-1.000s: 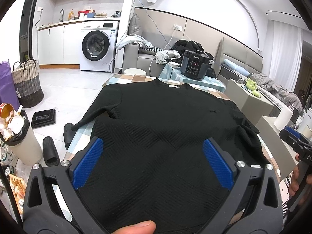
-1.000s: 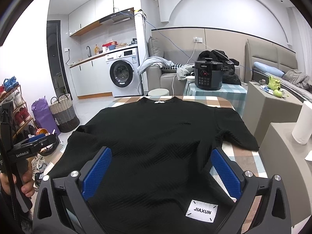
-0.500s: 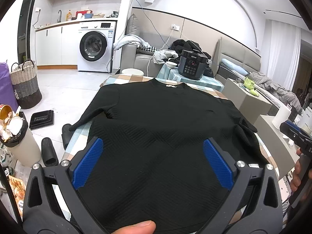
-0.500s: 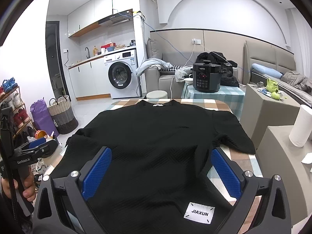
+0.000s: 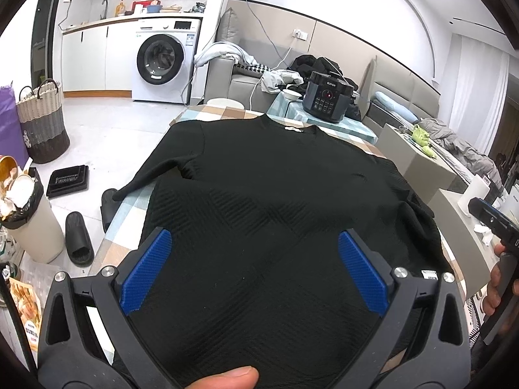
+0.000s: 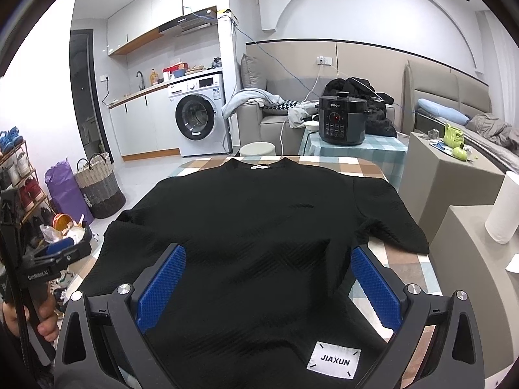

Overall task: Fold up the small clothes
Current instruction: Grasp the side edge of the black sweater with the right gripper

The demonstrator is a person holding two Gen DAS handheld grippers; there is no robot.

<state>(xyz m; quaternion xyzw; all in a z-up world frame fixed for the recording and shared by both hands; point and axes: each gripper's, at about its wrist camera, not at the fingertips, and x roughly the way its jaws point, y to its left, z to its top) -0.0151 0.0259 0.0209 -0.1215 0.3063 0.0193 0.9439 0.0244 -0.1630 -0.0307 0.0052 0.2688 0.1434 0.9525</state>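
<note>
A black textured short-sleeved shirt [image 5: 266, 188] [image 6: 256, 227] lies spread flat on the checked table [image 6: 412, 272], neck at the far end. A white JIAXUN label [image 6: 334, 360] sits at its near hem. My left gripper [image 5: 254, 253] hovers open above the near hem, blue pads [image 5: 146, 272] wide apart, nothing between them. My right gripper [image 6: 267, 269] is also open over the near right part of the shirt. Each gripper shows at the edge of the other's view: the right gripper [image 5: 496, 223] at the far right, the left gripper [image 6: 55, 256] at the far left, both in a person's hand.
A pressure cooker [image 6: 342, 120] stands on a small table beyond the shirt. Grey cubes [image 6: 447, 175] and a paper roll [image 6: 502, 210] are to the right. A bin [image 5: 29, 217], slippers [image 5: 78, 236] and a woven basket [image 5: 42, 123] lie on the floor at left.
Both grippers have pulled back and risen slightly, so the shirt looks a little smaller and farther away. Jaws stay open; the shirt has not moved.
</note>
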